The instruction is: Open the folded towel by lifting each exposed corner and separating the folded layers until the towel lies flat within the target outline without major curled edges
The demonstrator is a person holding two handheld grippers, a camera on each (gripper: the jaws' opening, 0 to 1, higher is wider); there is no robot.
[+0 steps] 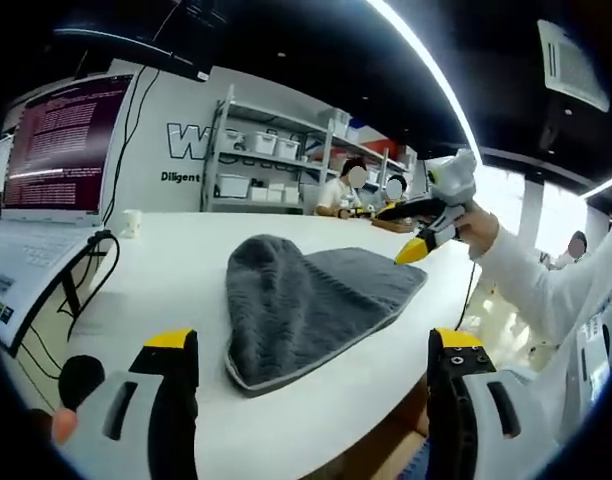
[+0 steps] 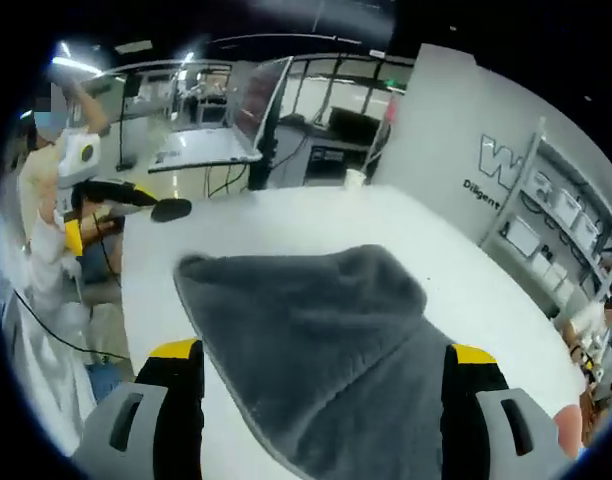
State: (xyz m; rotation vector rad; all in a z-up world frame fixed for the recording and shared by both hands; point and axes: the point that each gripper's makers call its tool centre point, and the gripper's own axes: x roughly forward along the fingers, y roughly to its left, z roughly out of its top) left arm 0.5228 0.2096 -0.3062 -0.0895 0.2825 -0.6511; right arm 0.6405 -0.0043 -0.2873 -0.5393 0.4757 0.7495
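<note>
Grey fluffy folded towel (image 1: 306,300) lies in the left gripper view on the white table (image 1: 176,270), beyond my left gripper (image 1: 311,375), whose yellow-tipped jaws are spread wide with nothing between them, while my right gripper (image 1: 418,247) hovers at the towel's far corner and I cannot tell its jaws there. In the right gripper view, the same towel (image 2: 326,340) lies between the wide-apart jaws of my right gripper (image 2: 321,380), which grasp nothing, and my left gripper (image 2: 81,215) is at the table's far edge.
</note>
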